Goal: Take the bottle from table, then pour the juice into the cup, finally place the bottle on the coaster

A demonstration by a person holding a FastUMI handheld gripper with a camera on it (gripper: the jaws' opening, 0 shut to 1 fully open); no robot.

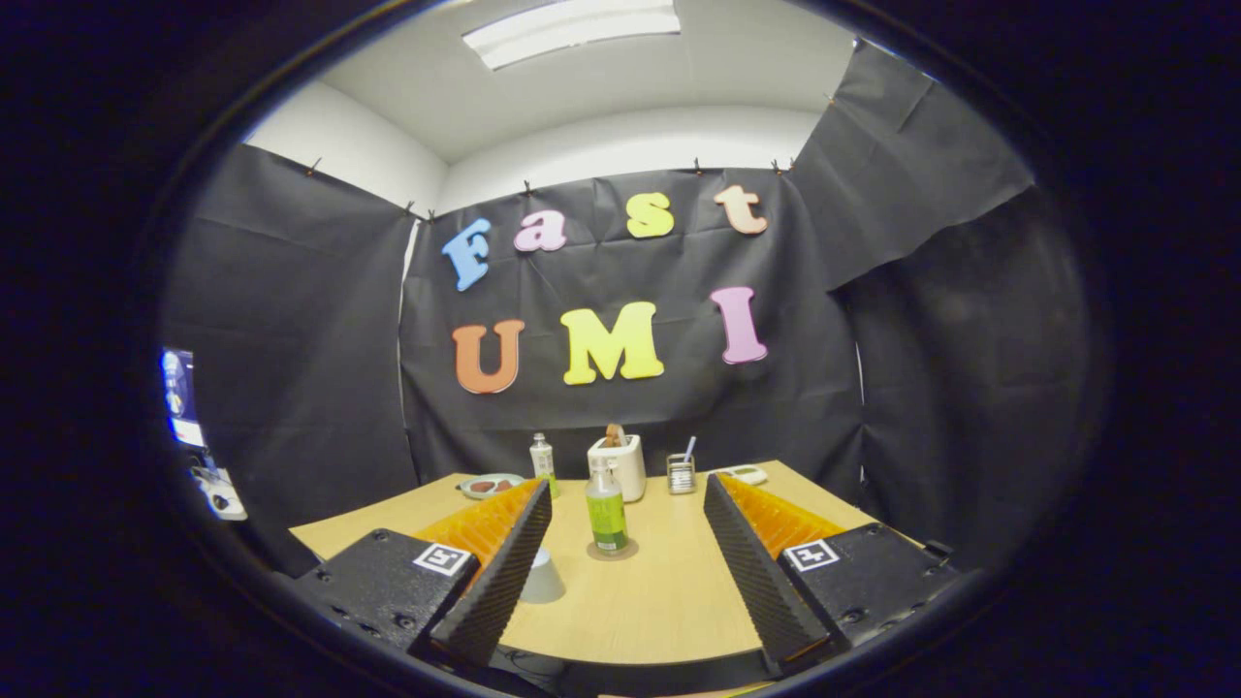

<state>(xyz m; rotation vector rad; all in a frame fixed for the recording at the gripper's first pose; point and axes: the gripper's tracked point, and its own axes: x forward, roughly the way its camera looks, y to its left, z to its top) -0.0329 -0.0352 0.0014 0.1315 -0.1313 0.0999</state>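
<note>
A clear bottle of green juice with a green label stands upright on a round coaster on the wooden table. It is ahead of my gripper, roughly between the two fingers and closer to the left one. The gripper is open and holds nothing. A small grey cup sits on the table beside the left finger, which partly covers it. The cup is nearer to me than the bottle.
At the back of the table stand a second small bottle, a white toaster, a small holder with a blue stick, a plate and a flat white object. Black cloth walls close in the table.
</note>
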